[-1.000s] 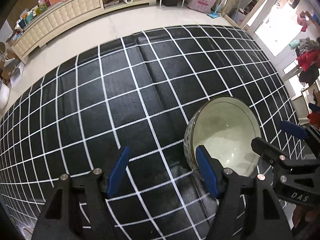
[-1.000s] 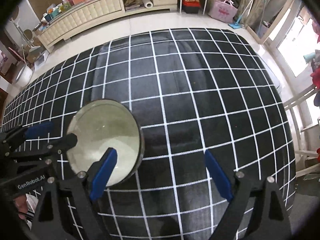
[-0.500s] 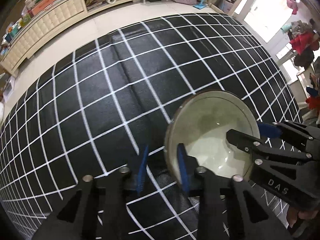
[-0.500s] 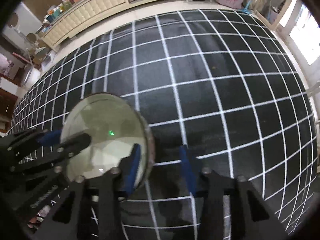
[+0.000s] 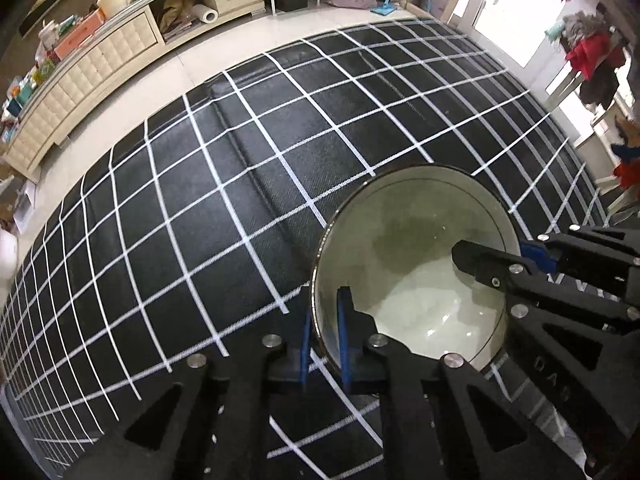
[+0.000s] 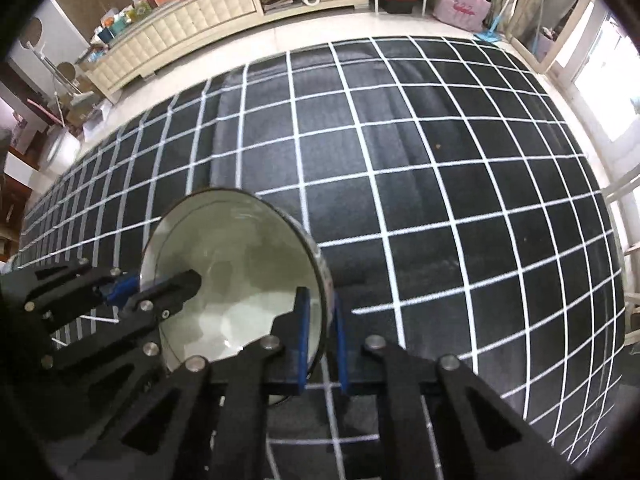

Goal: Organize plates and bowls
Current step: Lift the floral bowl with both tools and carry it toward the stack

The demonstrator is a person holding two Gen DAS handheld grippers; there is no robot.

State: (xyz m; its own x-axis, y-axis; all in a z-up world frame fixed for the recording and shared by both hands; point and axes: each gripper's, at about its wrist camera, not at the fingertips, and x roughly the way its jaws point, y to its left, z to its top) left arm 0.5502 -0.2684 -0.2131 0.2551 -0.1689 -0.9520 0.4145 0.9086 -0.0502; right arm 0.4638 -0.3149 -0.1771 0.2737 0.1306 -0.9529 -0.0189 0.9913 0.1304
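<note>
Between the blue pads of the left gripper [image 5: 325, 338], in the left wrist view, sits the near-left rim of the bowl [image 5: 408, 280]: one pad is inside the wall, the other outside, and the jaws are drawn narrow onto it. That pinch on the thin wall looks chosen because the bowl is too wide to span whole. Off to this gripper's right, the right gripper [image 5: 536, 256] reaches in across the opposite rim, one black finger lying over the pale interior. Holding two opposite edges would keep a smooth, glazed bowl from swinging, which is probably why both hands are on it. The bowl's mouth opens upward and slightly toward the camera; being round, it has no real long axis. Whether its base touches the black grid mat [image 5: 240, 200] I cannot tell.

From the right wrist view, the right gripper [image 6: 322, 334] is likewise closed narrow on the bowl [image 6: 232, 264], gripping the rim nearest it, inner pad against the glaze and outer pad against the patterned outside. The bowl lies ahead and to this gripper's left, mouth up and tipped a little toward the lens. Further left, the left gripper [image 6: 128, 286] bites the far rim. Ahead and to the right, the grid mat [image 6: 440, 200] is bare.
</note>
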